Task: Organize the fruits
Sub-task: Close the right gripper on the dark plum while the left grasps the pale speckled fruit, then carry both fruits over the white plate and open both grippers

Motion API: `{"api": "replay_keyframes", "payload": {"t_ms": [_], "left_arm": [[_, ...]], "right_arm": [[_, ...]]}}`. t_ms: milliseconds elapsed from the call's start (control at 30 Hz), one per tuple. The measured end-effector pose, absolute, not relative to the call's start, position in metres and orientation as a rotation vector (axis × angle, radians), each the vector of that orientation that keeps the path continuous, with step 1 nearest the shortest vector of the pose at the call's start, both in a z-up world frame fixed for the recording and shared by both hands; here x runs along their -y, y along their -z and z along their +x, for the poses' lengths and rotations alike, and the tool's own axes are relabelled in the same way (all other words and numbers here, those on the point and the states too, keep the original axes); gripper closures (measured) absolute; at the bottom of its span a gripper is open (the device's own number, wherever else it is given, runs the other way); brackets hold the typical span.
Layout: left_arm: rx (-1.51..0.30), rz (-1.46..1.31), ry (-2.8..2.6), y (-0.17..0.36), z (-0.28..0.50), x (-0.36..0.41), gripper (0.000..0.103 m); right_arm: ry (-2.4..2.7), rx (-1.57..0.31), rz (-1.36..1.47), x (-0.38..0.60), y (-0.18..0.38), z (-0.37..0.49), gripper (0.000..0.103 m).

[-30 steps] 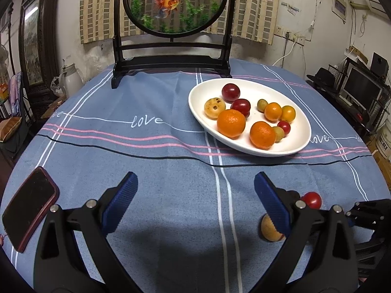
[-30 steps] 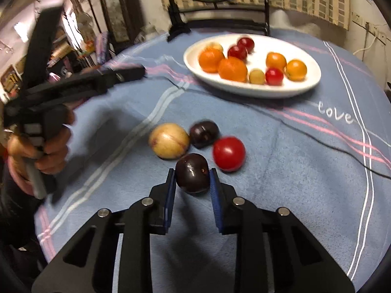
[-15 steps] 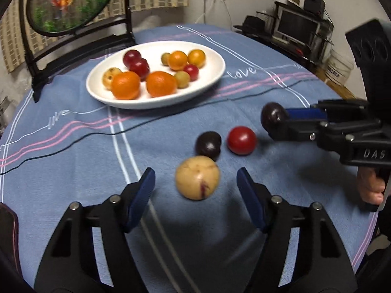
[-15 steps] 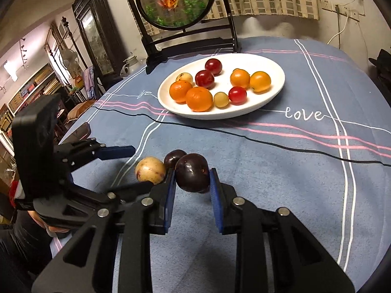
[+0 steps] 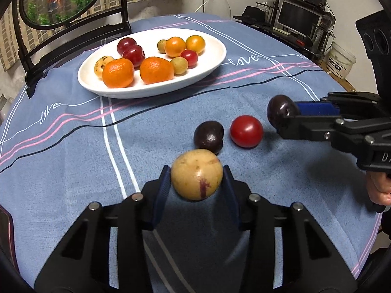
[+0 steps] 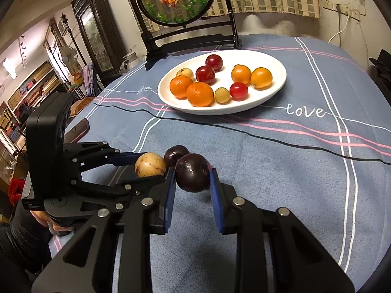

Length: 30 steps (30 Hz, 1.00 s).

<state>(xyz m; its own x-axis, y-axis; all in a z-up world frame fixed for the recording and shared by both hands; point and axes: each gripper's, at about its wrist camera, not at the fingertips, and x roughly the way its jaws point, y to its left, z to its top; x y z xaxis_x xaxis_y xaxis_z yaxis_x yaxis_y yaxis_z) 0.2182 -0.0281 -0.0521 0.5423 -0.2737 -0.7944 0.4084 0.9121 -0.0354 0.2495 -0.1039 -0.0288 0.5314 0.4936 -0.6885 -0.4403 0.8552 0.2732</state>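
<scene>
Our left gripper point(image 5: 196, 179) has just been closing and is pinching the yellow fruit point(image 5: 196, 174) on the tablecloth point(image 5: 73, 171); a dark plum point(image 5: 209, 136) and red fruit point(image 5: 246, 131) are lying just beyond, before the white plate point(image 5: 212, 63). Our right gripper point(image 6: 192, 176) is clenching another dark plum point(image 6: 192, 172).

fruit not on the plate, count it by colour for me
dark purple: 2, one on the cloth, one in the right claw
red: 1, round glossy fruit
yellow: 1, round speckled fruit in the left claw
total: 4
</scene>
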Motion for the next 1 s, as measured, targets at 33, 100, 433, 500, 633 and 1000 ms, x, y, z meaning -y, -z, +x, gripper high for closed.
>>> {"api": "replay_keyframes", "payload": {"t_ms": [33, 100, 433, 500, 633, 1000], "left_arm": [[-0.910, 0.166, 0.407, 0.052, 0.217, 0.028, 0.061], [-0.910, 0.170, 0.408, 0.052, 0.218, 0.029, 0.062], [-0.781, 0.020, 0.383, 0.009, 0.227, 0.007, 0.062], [-0.756, -0.034, 0.341, -0.002, 0.246, 0.002, 0.062], [-0.731, -0.046, 0.277, -0.013, 0.284, 0.006, 0.062], [-0.799, -0.081, 0.146, -0.001, 0.379, 0.012, 0.062]], "right_arm": [[-0.558, -0.844, 0.066, 0.103, 0.029, 0.249, 0.075], [-0.558, -0.844, 0.065, 0.103, 0.029, 0.249, 0.075], [-0.546, -0.717, 0.087, 0.103, 0.017, 0.259, 0.075], [-0.513, -0.684, 0.111, 0.104, 0.011, 0.275, 0.075], [-0.465, -0.642, 0.160, 0.105, 0.004, 0.318, 0.075], [-0.363, -0.697, 0.157, 0.105, 0.027, 0.401, 0.075]]}}
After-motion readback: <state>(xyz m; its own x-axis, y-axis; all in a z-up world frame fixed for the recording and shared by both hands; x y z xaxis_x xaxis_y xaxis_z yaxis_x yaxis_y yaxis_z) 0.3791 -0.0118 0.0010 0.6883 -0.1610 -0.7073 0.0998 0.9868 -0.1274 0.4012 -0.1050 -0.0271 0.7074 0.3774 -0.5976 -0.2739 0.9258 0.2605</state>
